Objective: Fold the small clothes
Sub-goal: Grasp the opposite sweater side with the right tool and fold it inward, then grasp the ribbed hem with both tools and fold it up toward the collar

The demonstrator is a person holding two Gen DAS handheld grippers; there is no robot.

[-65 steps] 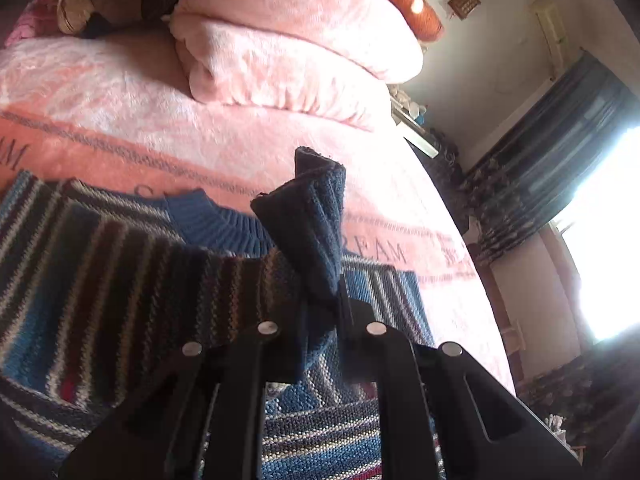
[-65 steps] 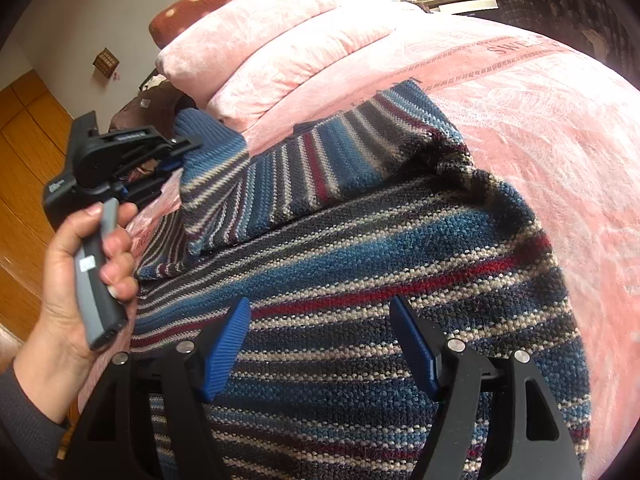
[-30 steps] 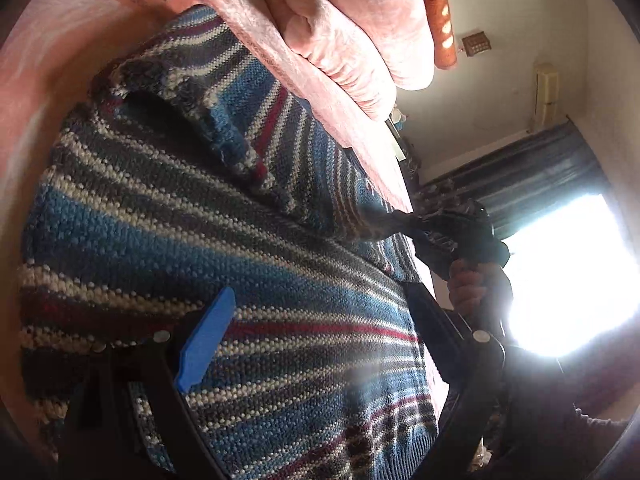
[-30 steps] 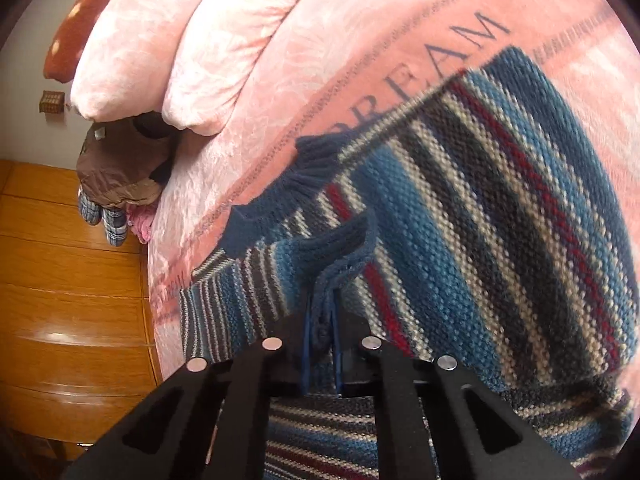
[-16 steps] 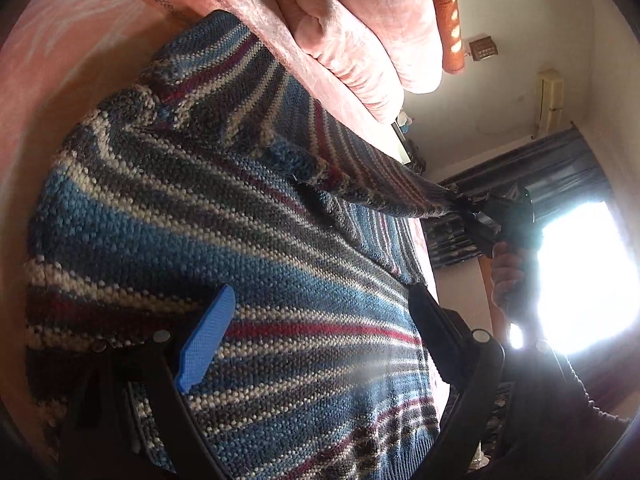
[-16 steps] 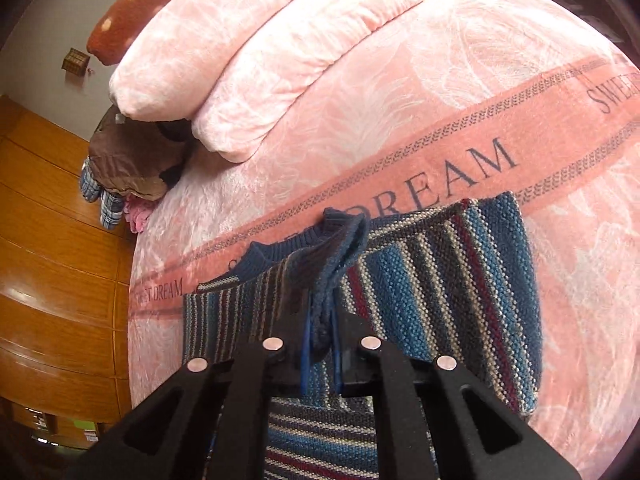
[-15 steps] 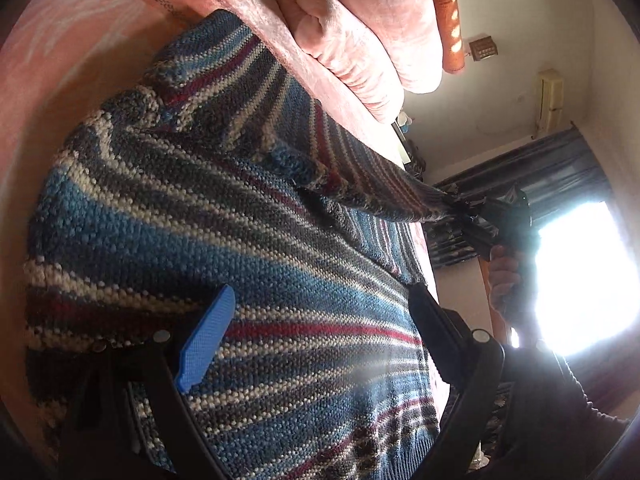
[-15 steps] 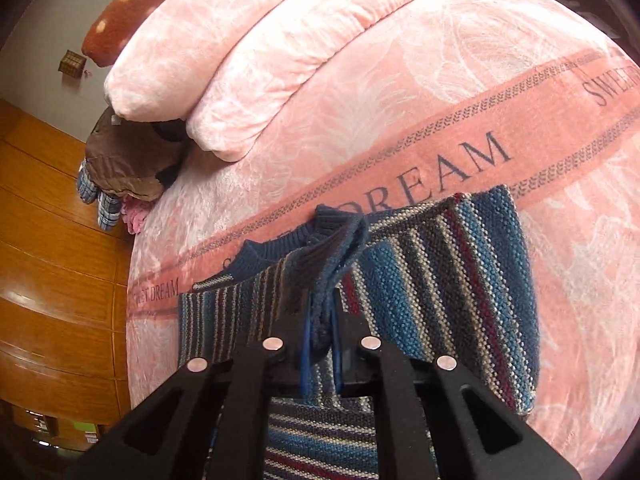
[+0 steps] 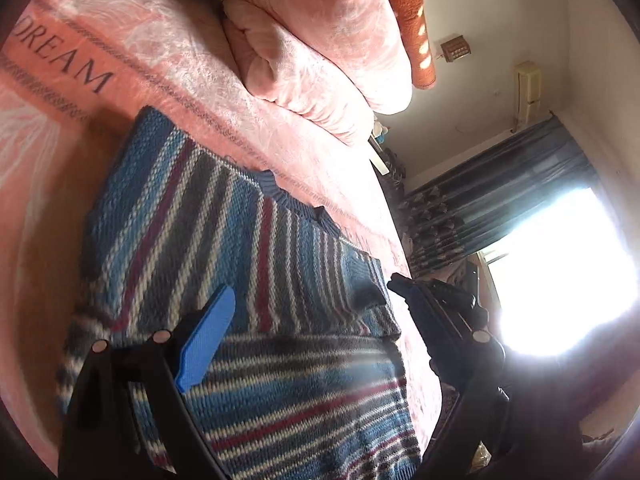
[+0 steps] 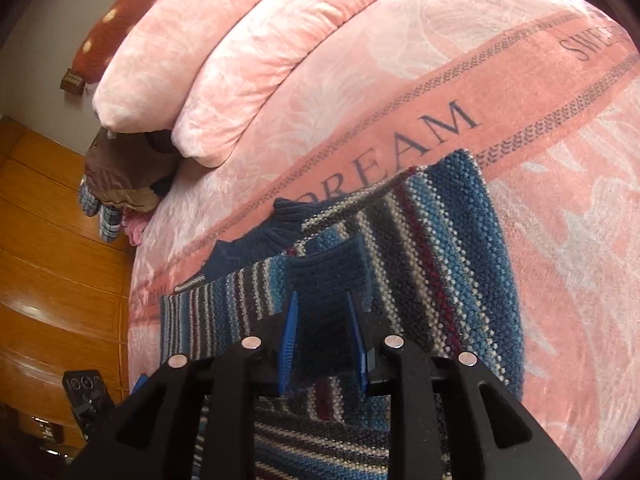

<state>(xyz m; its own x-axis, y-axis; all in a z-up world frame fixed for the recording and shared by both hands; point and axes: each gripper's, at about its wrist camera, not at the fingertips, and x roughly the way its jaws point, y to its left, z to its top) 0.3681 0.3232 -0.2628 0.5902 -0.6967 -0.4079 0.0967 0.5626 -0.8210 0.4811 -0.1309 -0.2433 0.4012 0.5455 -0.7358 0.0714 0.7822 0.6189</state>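
Left gripper [image 9: 320, 344] spread wide over striped sweater [image 9: 248, 264], gripping nothing; right gripper [image 10: 323, 334] parted, dark cuff [image 10: 326, 276] loose between fingers; bedspread [image 10: 560, 184] bare alongside

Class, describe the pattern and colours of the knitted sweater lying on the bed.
The sweater has blue, grey, white and dark red stripes, with a plain blue collar; clearest in the right wrist view.

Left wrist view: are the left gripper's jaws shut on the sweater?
No. The left gripper has its jaws spread wide above the striped sweater, with no fabric caught between them.
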